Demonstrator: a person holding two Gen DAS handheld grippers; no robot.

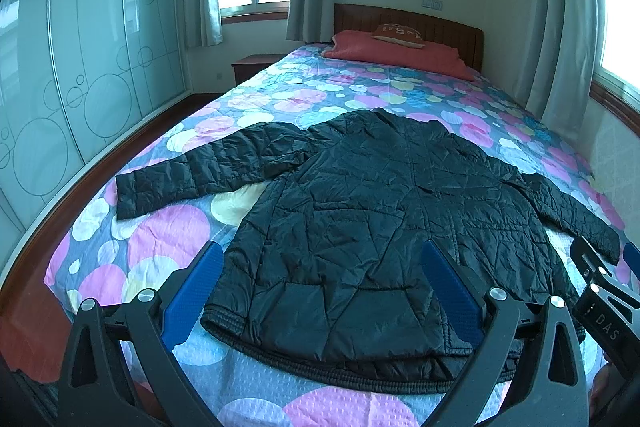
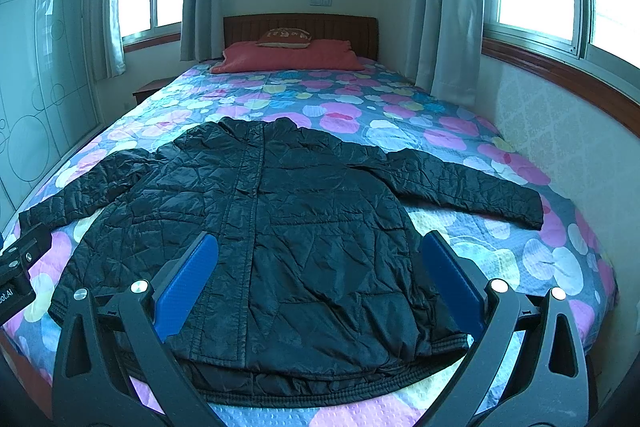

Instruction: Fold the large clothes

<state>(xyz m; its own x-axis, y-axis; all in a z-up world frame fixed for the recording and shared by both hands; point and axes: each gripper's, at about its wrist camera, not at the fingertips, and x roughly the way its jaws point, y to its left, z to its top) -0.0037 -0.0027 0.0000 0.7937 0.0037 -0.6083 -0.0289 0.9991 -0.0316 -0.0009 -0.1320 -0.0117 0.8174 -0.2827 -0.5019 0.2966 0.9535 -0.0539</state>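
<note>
Left sleeve: stretched flat toward 9 o'clock of the jacket body, no fold in it yet.
Left gripper: blue fingers spread wide, holding nothing, poised above the hem's 7 o'clock corner.
Jacket: black quilted, face up, spread flat on the bed, collar at 12 o'clock, hem at 6 o'clock near the foot edge.
Right gripper: fingers wide apart, empty, over the hem's 5 o'clock side.
Right sleeve: laid out toward 3 o'clock, unfolded.
Progress: apparently at the start; spreading done, both sleeve folds and body folds all left.
</note>
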